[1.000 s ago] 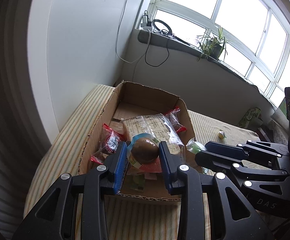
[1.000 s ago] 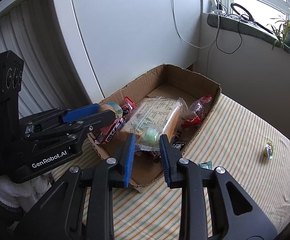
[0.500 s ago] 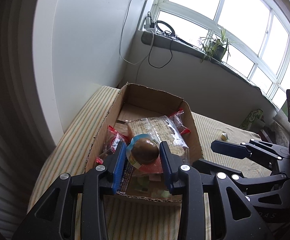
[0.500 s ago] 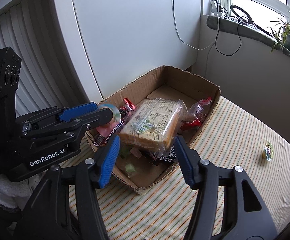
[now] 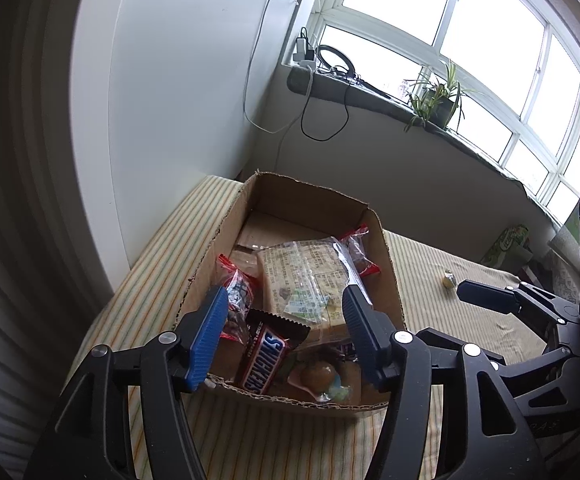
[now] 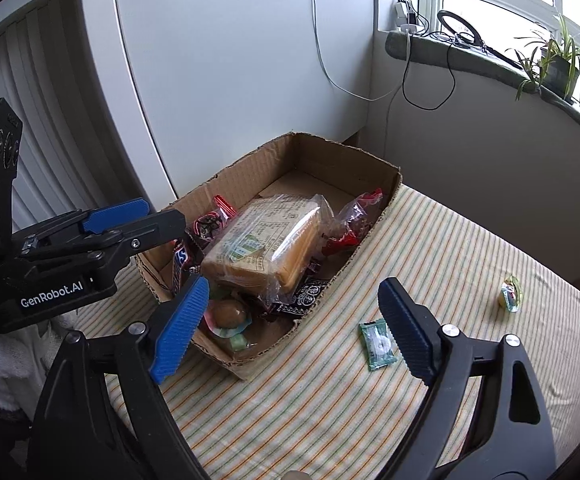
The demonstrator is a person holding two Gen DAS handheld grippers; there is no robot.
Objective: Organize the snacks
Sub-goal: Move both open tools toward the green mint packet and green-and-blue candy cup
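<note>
A cardboard box (image 5: 392,280) (image 6: 386,200) on the striped cloth holds several snacks: a bagged bread loaf (image 5: 302,276) (image 6: 266,240), a Snickers bar (image 5: 266,356), red packets (image 6: 350,224) and a round brown snack in a pink-blue wrapper (image 5: 318,376) (image 6: 228,314) at the near end. My left gripper (image 5: 282,332) is open and empty above the box's near end. My right gripper (image 6: 294,326) is open and empty over the box's near corner. A green wrapped candy (image 6: 378,344) and a yellow wrapped candy (image 6: 510,294) (image 5: 448,278) lie on the cloth outside the box.
A white wall panel (image 6: 230,60) stands behind the box. A window sill with cables, a ring light (image 6: 456,24) and a potted plant (image 6: 558,68) runs along the back. A green packet (image 5: 510,240) sits at the table's far right.
My left gripper opened and dropped the round brown snack into the box's near end. My right gripper opened wide and pulled back from the box.
</note>
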